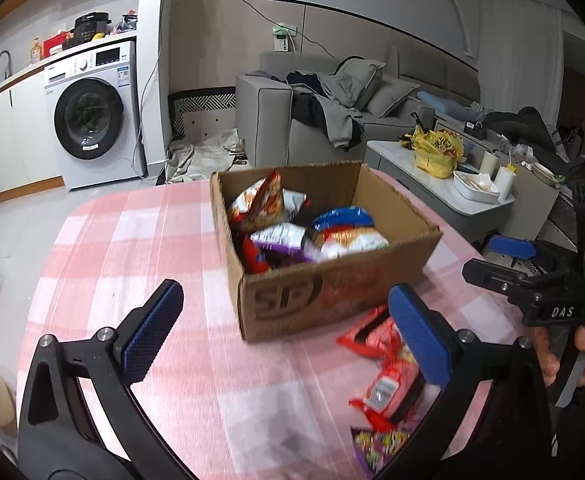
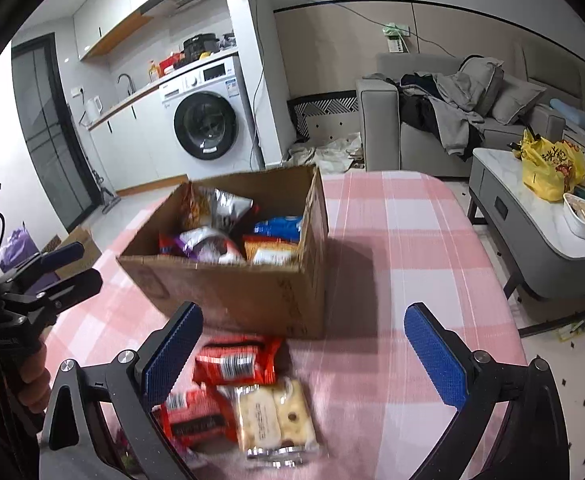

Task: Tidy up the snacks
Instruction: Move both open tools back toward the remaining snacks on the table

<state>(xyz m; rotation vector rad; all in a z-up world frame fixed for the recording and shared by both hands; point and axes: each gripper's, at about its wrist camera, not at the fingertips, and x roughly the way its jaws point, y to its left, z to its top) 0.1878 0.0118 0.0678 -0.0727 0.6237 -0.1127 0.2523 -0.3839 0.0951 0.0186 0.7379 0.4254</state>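
both your grippers hover spread and empty over a pink checked table (image 1: 140, 240) with an open cardboard box (image 1: 332, 292) of snacks.

your left gripper (image 1: 288, 332) and right gripper (image 2: 304, 352) each hold their blue pads wide apart, pinching nothing. the box sits mid-table, its long axis running away from you toward the sofa (image 1: 276, 120), with several packets piled inside. loose packets lie on the cloth just in front of the box: a red packet (image 2: 236, 362) lying crosswise, long axis left to right, and a second red packet (image 2: 196, 416) beside it. only the right wrist view shows the clear-wrapped pale biscuit pack (image 2: 278, 416), its long axis pointing toward the box. only the left wrist view shows a purple packet (image 1: 376, 446) nearest you.
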